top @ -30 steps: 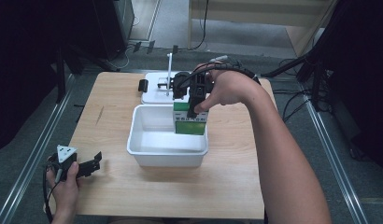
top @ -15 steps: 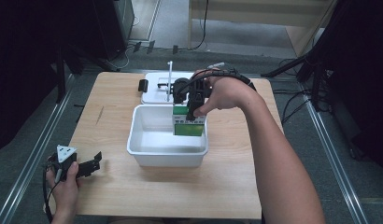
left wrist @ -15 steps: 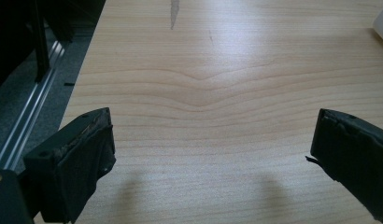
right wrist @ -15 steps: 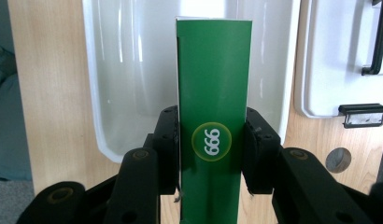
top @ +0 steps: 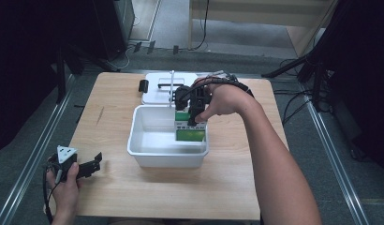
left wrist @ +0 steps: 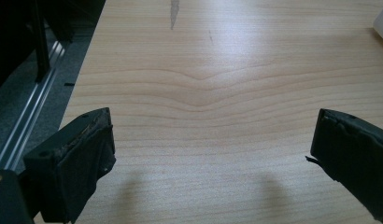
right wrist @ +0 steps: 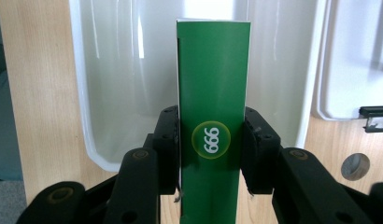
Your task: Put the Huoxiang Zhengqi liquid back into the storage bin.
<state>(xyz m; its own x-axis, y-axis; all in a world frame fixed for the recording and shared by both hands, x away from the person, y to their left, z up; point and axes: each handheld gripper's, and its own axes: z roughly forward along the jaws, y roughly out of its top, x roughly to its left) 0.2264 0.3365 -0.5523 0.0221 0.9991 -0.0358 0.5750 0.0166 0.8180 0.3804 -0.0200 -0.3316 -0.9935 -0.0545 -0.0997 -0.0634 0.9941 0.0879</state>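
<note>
Between jaws of your right hand-held gripper (right wrist: 210, 149): green carton (right wrist: 213, 93), clamped both sides, held over white tub's (top: 148, 152) right end. You needed straight, level descent, clear of tub wall. Left hand-held gripper (left wrist: 213, 154) gaped idle over bare surface (left wrist: 203, 70).

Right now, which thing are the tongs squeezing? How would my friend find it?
Find the white tub in the middle of the wooden table. At its right end the right tongs pinch a tall green box. It alone is green, with 999 in a circle.

Bare forearms, no sleeves; black grippers, padded black jaws; grey three-cornered plate (top: 65, 153), trailing black cable (top: 46, 194)
</note>
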